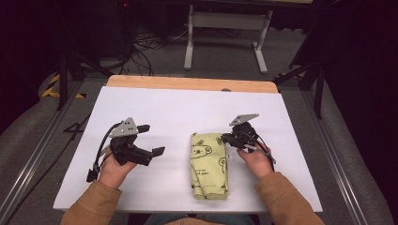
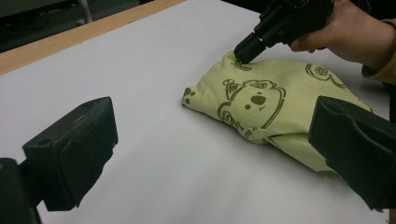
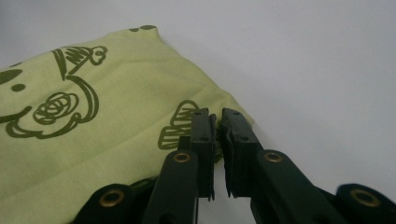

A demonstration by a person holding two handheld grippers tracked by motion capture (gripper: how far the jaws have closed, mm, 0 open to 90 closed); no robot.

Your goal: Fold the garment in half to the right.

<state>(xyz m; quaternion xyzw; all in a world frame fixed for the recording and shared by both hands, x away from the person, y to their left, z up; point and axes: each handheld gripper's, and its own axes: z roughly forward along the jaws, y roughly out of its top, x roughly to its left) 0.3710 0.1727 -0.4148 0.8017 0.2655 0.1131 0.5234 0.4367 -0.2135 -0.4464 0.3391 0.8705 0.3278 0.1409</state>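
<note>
Cloth [image 1: 209,165], pale green with a printed bear pattern, is seen folded into a thick oblong bundle on the white table [image 1: 155,112], lying lengthwise away from the person. The right gripper [image 3: 218,122] is set at the bundle's far right corner; its jaws stand nearly together with only a thin slit between them, and their tips rest on the corner hem. Whether a layer of fabric is actually pinched in that slit cannot be told from the right gripper view, where the pads hide the edge. In the left gripper view the same tool [image 2: 243,52] is seen pressing down on the corner from above, with the holding hand [image 2: 348,28] behind it. The left gripper [image 1: 146,139] is held well apart to the bundle's left, jaws spread wide and holding nothing, aimed across the bare table toward the cloth. Handling is judged as follows: the fabric is soft, light and limp, so it will sag and unfold if lifted by a single layer, and it is not fragile. A grip at a corner or along a folded edge, through all layers, is thought the surest hold; the smooth table surface may let the bundle slide when it is pushed. Beyond the claws, a wooden table edge [image 1: 187,83] and a grey stand [image 1: 225,21] on the floor are noted.
</note>
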